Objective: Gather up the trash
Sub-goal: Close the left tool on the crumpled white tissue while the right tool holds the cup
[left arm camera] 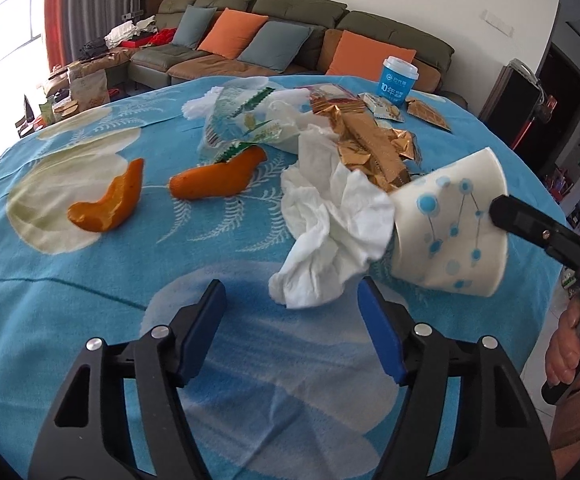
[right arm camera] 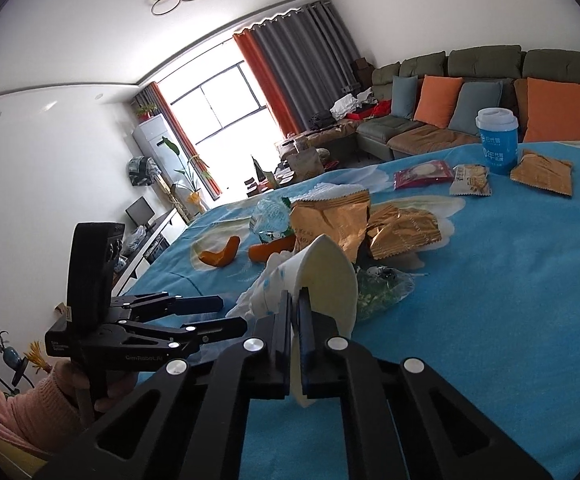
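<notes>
A white paper cup with blue dots (left arm camera: 450, 232) is tipped on its side over the blue tablecloth (left arm camera: 89, 300). My right gripper (right arm camera: 294, 300) is shut on the cup's wall (right arm camera: 330, 276), one finger inside and one outside. A crumpled white tissue (left arm camera: 330, 232) lies against the cup's mouth. Its lower end sits between the pads of my left gripper (left arm camera: 292, 292), which is open and not pressing it. Two orange peels (left arm camera: 107, 200) (left arm camera: 217, 178) lie to the left. Gold wrappers (left arm camera: 374, 148) and a green-white plastic bag (left arm camera: 245, 120) are piled behind the tissue.
A blue lidded cup (left arm camera: 398, 80) stands at the table's far side with small snack packets (right arm camera: 470, 180) and a brown packet (right arm camera: 542, 176) near it. A sofa with orange and grey cushions (left arm camera: 233, 32) lies beyond the table. A hand (left arm camera: 570, 344) grips the right tool's handle.
</notes>
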The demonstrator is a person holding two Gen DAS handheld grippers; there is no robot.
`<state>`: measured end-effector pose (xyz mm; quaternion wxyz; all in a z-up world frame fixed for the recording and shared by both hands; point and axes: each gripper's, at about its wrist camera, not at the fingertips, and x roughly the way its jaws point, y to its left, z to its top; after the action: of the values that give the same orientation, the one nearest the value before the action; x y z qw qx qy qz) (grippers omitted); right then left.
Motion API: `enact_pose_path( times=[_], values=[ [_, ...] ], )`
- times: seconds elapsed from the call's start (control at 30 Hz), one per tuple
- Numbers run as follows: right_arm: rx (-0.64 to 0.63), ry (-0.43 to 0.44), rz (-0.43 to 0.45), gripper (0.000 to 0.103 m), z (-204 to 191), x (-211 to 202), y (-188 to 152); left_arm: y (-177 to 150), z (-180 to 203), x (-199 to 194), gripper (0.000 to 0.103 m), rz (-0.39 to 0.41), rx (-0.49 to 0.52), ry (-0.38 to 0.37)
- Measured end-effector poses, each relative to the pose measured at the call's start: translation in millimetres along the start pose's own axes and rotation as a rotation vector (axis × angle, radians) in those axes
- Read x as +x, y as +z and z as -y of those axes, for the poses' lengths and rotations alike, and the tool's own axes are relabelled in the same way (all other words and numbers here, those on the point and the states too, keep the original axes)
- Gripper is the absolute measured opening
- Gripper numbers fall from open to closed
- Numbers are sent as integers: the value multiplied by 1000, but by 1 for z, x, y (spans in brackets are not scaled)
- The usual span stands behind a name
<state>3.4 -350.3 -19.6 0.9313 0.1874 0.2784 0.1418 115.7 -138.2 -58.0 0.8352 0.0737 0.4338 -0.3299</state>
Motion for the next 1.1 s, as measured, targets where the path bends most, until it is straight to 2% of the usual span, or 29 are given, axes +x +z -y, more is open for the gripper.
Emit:
enact_pose_path(
  times=[0.2, 0.27, 0.33, 0.37, 0.53, 0.77, 1.1],
  values=[
    [0, 1, 18, 3, 3, -6, 3, 11, 5, 12, 60, -24, 3, -3],
    [-3, 6, 20, 3, 2, -8, 4, 13, 7, 14, 52, -27, 11, -2],
    [-6, 9, 24, 3, 0, -9, 5, 14, 7, 15, 36, -34, 6, -19],
    [-7, 11, 26, 3, 0, -9, 6, 15, 6, 15, 34, -37, -2, -32],
    [-16, 9, 35, 3, -4, -9, 9, 15, 2, 17, 6, -43, -28, -61],
    [-29, 21, 43, 3, -12, -9, 11, 7, -2, 2, 4, -1, -37, -70],
    [-65, 77, 45, 3, -36, 3, 20, -11, -22, -56, 4, 107, -71, -69]
  ],
)
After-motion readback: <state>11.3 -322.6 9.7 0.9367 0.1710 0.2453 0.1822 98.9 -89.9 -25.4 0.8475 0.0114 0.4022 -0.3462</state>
